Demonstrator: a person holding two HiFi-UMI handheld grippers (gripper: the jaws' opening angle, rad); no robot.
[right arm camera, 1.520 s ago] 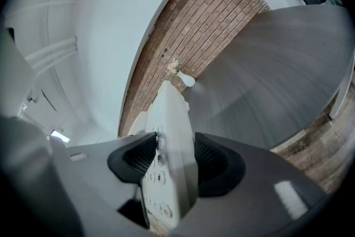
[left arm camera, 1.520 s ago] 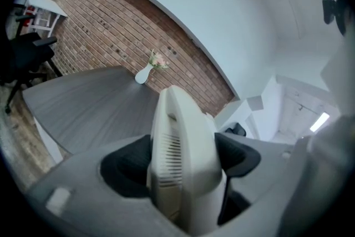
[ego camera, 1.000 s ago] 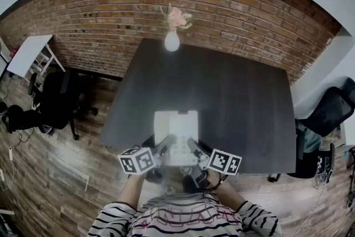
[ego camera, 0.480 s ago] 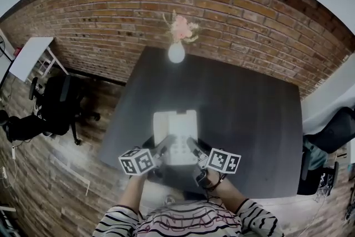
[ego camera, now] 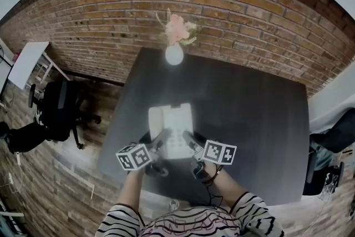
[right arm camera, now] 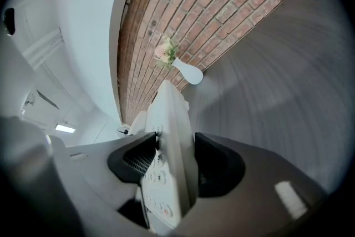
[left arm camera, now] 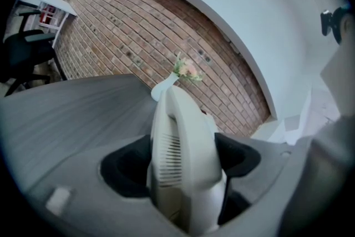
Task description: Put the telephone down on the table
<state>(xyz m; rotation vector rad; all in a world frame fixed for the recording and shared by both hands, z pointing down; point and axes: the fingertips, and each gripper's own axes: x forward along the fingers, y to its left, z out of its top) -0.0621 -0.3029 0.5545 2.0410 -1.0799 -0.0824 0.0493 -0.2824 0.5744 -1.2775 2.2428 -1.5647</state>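
A white desk telephone point(ego camera: 173, 129) with handset and keypad is carried over the near part of the dark table point(ego camera: 244, 114). My left gripper point(ego camera: 157, 144) is shut on its left side, where the handset point(left arm camera: 180, 158) fills the space between the black pads. On the other side my right gripper point(ego camera: 191, 144) is shut on the keypad edge point(right arm camera: 169, 169). Whether the telephone's underside touches the table is hidden.
A white vase with pink flowers point(ego camera: 174, 53) stands at the table's far edge against the brick wall. A black office chair point(ego camera: 58, 111) is on the wooden floor at left, a white side table point(ego camera: 25, 58) beyond it. Another dark chair point(ego camera: 333, 136) sits at right.
Both grippers and the telephone have moved forward from the table's near edge, farther over the tabletop. The grips have not changed.
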